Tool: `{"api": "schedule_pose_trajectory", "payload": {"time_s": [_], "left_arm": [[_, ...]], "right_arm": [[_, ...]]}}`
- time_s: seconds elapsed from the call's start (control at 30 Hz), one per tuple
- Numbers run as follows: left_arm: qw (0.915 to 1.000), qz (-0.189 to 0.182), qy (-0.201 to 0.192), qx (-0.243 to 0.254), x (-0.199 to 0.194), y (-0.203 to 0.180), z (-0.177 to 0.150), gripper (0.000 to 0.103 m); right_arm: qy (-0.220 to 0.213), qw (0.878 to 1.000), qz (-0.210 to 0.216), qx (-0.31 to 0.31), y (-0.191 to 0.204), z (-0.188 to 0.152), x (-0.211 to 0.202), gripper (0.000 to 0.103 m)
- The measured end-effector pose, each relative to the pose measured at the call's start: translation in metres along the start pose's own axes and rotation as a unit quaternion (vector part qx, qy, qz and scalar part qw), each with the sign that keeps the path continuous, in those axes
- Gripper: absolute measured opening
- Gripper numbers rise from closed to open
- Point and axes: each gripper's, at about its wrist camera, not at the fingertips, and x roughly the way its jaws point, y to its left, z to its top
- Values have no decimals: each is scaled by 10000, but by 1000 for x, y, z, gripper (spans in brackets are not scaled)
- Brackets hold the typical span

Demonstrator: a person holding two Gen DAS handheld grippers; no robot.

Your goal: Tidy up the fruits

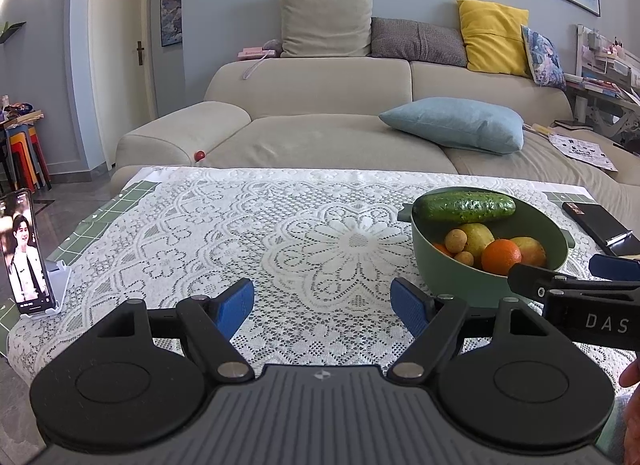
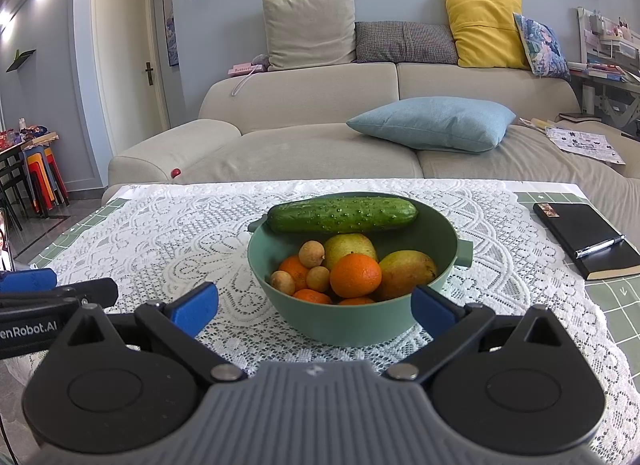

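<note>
A green bowl (image 2: 344,321) stands on the lace tablecloth, seen at the right in the left wrist view as the bowl (image 1: 452,273). Across its far rim lies a cucumber (image 2: 342,215). Inside are oranges (image 2: 355,275), two pears (image 2: 406,271) and several small brown longans (image 2: 311,253). My right gripper (image 2: 314,311) is open just in front of the bowl, its blue pads either side of the near wall, nothing held. My left gripper (image 1: 322,303) is open over bare lace to the left of the bowl, empty. The cucumber (image 1: 464,207) and an orange (image 1: 501,256) show there too.
A black notebook (image 2: 586,239) with a pen lies at the table's right. A phone (image 1: 24,251) on a stand sits at the left edge. A beige sofa (image 2: 320,137) with cushions runs behind the table. A small red ball (image 1: 199,154) rests on the sofa.
</note>
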Motion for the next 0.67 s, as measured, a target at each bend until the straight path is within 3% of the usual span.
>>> {"api": "schedule_pose_trajectory", "payload": {"time_s": [0.67], "left_arm": [[9998, 12, -172, 101, -4, 1, 0, 91]], "right_arm": [[7, 10000, -13, -16, 0, 0, 1, 99]]}}
